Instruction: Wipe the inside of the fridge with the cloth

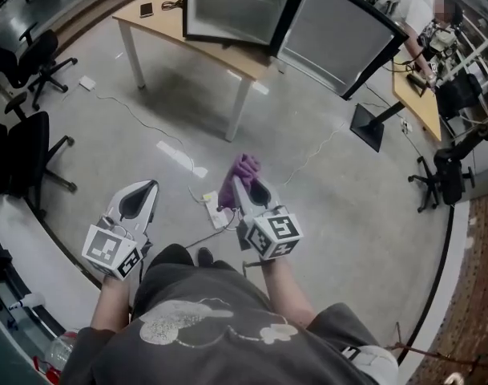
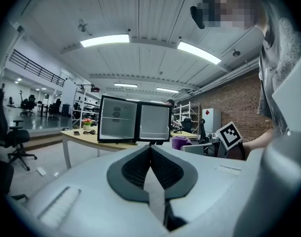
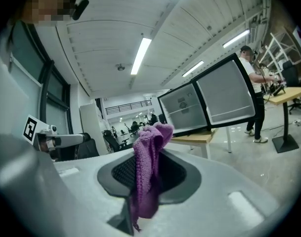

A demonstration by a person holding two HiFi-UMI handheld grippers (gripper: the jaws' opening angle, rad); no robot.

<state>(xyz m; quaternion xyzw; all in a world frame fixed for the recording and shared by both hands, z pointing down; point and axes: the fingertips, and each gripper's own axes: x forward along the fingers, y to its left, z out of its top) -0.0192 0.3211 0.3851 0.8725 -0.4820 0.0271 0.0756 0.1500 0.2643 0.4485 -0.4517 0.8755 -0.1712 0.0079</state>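
A small black fridge point(image 1: 235, 8) stands on a wooden table point(image 1: 167, 24) well ahead of me, its door point(image 1: 340, 34) swung open to the right; it also shows in the left gripper view as the fridge point(image 2: 119, 125) and in the right gripper view as the fridge point(image 3: 182, 110). My right gripper point(image 1: 242, 184) is shut on a purple cloth point(image 1: 237, 176), which sticks up from its jaws as the cloth point(image 3: 148, 169). My left gripper point(image 1: 144, 189) is shut with nothing in it, its jaws pressed together point(image 2: 150, 154). Both are held low over the floor, far from the fridge.
Grey concrete floor point(image 1: 324, 175) with cables and a white power strip point(image 1: 215, 212) lies between me and the table. Black office chairs point(image 1: 23, 58) stand at the left. A person works at a desk point(image 1: 416, 87) at the far right, next to a black stand point(image 1: 370, 123).
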